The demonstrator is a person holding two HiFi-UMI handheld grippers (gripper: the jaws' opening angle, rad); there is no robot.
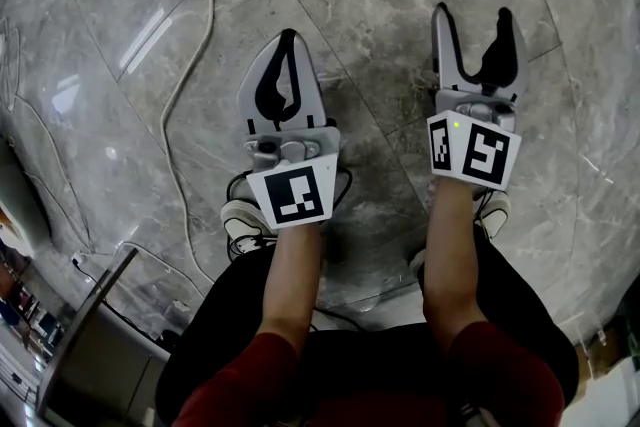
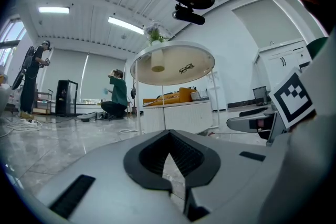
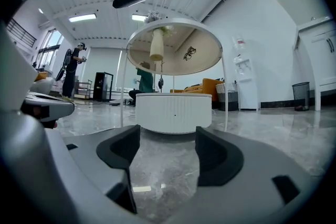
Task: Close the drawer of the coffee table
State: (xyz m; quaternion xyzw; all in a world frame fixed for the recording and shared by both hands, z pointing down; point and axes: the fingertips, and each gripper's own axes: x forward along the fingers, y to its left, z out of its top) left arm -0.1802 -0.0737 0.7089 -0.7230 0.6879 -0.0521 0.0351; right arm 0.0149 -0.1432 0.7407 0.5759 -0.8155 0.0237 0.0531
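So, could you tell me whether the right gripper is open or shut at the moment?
Open. The right gripper has its jaws well apart, with only the marble floor showing between them.

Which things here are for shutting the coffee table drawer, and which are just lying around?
For the job:
coffee table
left tongs, shut
right tongs, open

Just lying about:
white cable on the floor
waste bin
orange sofa
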